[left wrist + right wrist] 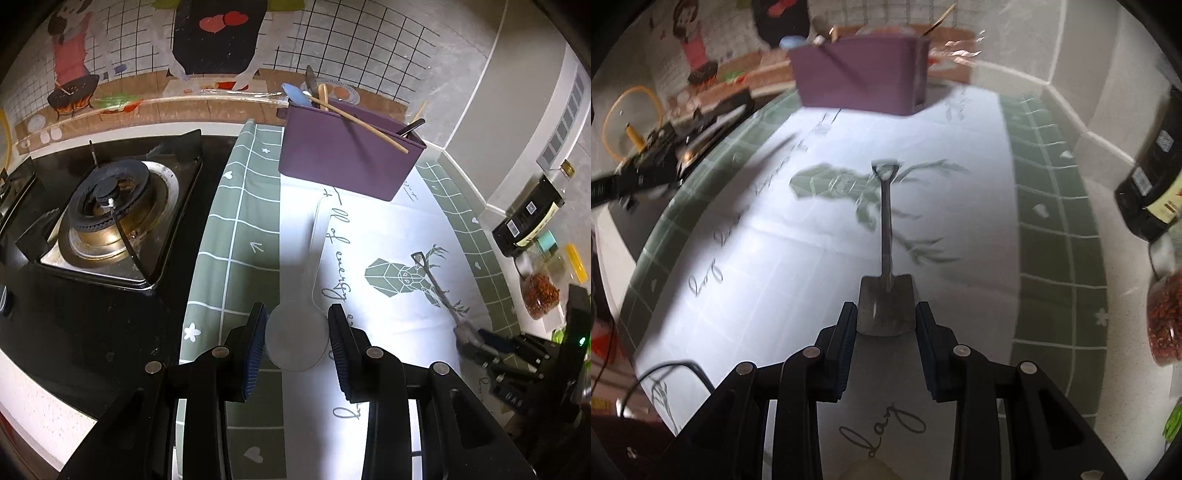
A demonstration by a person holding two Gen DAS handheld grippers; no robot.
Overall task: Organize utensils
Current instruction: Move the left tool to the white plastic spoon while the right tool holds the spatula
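The left gripper (297, 334) pinched the bowl of a translucent white plastic rice paddle (301, 325) above the printed cloth (388, 229): light, slick. The right gripper (885, 315) clamped a small shovel-shaped steel spoon (885, 295) by its blade: stiff.

A gas burner (110, 218) sits left of the green-checked cloth (236, 206). A dark bottle (528, 218) and a jar of red flakes (541, 295) stand at right.

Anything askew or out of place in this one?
One wooden utensil lies slanted across the rim of the purple holder instead of standing inside. The translucent spoon and the shovel-shaped metal spoon are not yet stowed.
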